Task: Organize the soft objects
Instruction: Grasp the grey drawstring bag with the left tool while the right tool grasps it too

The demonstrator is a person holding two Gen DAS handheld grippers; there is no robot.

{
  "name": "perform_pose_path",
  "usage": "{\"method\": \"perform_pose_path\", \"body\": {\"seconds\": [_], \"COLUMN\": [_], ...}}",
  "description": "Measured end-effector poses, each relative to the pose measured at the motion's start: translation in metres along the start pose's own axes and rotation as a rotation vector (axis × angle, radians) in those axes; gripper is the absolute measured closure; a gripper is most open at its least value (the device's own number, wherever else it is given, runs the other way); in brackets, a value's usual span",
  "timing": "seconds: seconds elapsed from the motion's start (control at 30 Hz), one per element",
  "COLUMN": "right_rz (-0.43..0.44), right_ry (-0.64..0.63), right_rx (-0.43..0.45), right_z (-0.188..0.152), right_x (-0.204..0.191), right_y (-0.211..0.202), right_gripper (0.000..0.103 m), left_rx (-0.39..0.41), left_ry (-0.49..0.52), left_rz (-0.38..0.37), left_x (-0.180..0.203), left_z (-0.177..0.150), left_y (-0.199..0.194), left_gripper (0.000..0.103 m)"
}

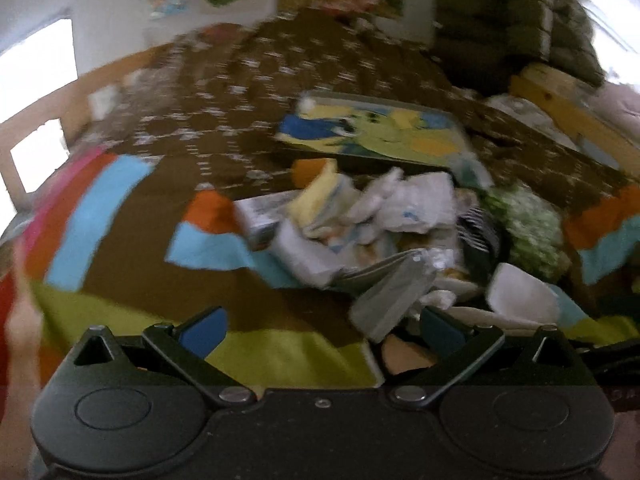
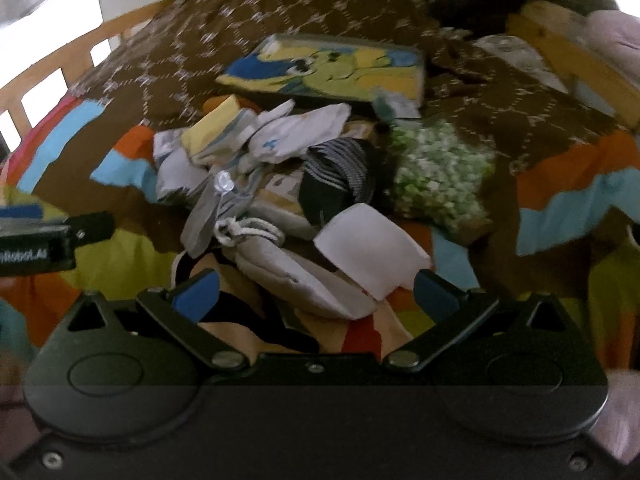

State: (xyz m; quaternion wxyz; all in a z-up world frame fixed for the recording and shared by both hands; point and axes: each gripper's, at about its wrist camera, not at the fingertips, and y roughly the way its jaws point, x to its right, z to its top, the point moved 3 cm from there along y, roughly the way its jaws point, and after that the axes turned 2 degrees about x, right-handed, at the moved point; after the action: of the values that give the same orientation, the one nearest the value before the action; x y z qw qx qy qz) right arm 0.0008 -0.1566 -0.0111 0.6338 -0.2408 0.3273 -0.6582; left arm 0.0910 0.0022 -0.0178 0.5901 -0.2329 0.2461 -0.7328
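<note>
Both wrist views look over a bed covered by a brown patterned bedspread [image 2: 280,20] with orange, blue and green patches. The task's things, a loose heap of small soft garments [image 2: 280,184], lie together near the middle of the bed, just in front of both tools.

Right gripper [image 2: 316,292]: jaws apart and empty, hovering over the near edge of the heap, above a grey drawstring fabric piece [image 2: 288,268] and a white folded cloth [image 2: 372,248]. A black-and-white striped garment [image 2: 340,168] and a green-and-white speckled fabric bundle [image 2: 440,172] lie beyond. Behind the heap rests a flat yellow-green cartoon-print item [image 2: 332,68].

Left gripper [image 1: 320,328]: jaws apart and empty, to the left of the heap, mostly above the green patch of the bedspread; its view is motion-blurred, so fine detail is uncertain.

Risks, as judged from here: the garments overlap and tangle, so a closing pinch may gather several layers at once, or snag the white drawstring cord [image 2: 248,230] and drag neighbouring pieces out of place. A shallow bite on thin cloth could slip free. A low approach may catch the bedspread itself. The two tools are near one another and could collide over the heap.
</note>
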Motion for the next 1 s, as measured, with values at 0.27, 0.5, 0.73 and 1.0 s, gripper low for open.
{"method": "perform_pose_path", "body": {"seconds": [0.27, 0.5, 0.73, 1.0], "right_rz": [0.05, 0.117, 0.115, 0.113], "right_ry": [-0.175, -0.238, -0.295, -0.251], "right_rx": [-0.073, -0.153, -0.167, -0.193], "right_z": [0.031, 0.031, 0.022, 0.015], "right_x": [-0.015, -0.031, -0.05, -0.041], "right_y": [0.028, 0.056, 0.074, 0.084], "right_gripper": [0.001, 0.001, 0.031, 0.08], "left_rx": [-0.047, -0.143, -0.193, -0.211], "left_ry": [0.046, 0.016, -0.026, -0.081], "left_rz": [-0.136, -0.253, -0.342, -0.378], "left_x": [0.007, 0.011, 0.011, 0.004], "left_z": [0.014, 0.009, 0.009, 0.01], "left_y": [0.043, 0.085, 0.111, 0.114], "left_gripper": [0.004, 0.012, 0.047, 0.087]}}
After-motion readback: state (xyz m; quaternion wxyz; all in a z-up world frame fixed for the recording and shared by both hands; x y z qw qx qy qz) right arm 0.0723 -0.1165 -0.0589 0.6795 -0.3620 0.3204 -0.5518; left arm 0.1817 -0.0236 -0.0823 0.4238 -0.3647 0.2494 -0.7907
